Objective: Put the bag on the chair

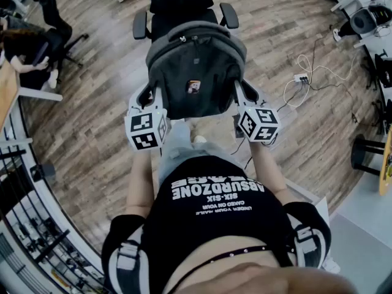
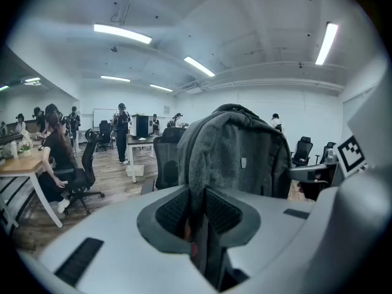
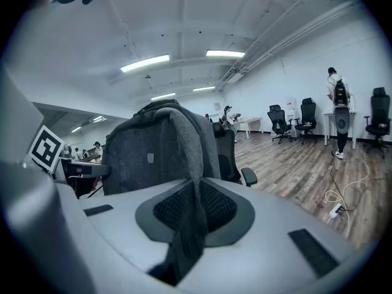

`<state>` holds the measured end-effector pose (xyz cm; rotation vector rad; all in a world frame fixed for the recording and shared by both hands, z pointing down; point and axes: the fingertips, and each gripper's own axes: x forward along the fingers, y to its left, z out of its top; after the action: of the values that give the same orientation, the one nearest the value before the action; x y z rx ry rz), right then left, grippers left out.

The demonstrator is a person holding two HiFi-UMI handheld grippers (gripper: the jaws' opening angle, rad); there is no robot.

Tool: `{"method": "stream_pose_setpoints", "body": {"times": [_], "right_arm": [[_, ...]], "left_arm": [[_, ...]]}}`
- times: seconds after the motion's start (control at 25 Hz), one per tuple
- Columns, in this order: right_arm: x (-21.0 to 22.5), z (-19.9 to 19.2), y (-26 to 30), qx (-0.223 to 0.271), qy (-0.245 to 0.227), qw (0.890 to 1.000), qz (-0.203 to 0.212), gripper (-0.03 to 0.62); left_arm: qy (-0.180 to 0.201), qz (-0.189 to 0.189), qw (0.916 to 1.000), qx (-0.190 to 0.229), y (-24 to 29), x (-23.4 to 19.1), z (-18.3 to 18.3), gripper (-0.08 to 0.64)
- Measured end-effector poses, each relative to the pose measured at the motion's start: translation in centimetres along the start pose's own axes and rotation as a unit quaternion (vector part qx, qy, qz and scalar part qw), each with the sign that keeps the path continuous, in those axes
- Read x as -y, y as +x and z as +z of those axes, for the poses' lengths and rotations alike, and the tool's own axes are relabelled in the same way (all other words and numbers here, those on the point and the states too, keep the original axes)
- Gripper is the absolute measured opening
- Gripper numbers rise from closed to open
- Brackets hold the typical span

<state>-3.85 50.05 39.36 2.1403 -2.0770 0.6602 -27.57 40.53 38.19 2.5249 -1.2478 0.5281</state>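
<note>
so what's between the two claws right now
The bag hangs between the left claw and right claw, each shut on one side of it; the head view shows this.

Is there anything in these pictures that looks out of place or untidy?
Only one thing: a white power strip and its loose cable lie on the open wooden floor, right of the chair in the head view, where a foot could catch them. The bag hangs evenly and looks undamaged.
</note>
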Motion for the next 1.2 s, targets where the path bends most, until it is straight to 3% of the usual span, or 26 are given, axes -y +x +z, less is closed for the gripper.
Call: {"method": "stream_pose_setpoints", "body": {"times": [0.28,0.68,0.88,1.2], "right_arm": [[2.9,-0.5,-2.2,0.009,0.006,1.0,-0.008,0.055],[4.5,-0.9,-1.0,0.006,0.017,1.0,-0.018,0.055],[5.7,-0.1,1.8,0.001,0.017,1.0,-0.026,0.055],[6.0,2.8,10.6,-0.014,0.019,0.999,-0.04,0.055]], "left_arm": [[-0.002,-0.008,1.0,-0.003,-0.2,3.6,-0.9,0.077],[-0.005,-0.024,0.9995,-0.02,2.2,4.0,-1.2,0.077],[-0.006,-0.035,0.9992,-0.021,5.2,3.4,-0.3,0.075],[-0.011,-0.045,0.9987,-0.022,13.1,-1.6,3.2,0.075]]}}
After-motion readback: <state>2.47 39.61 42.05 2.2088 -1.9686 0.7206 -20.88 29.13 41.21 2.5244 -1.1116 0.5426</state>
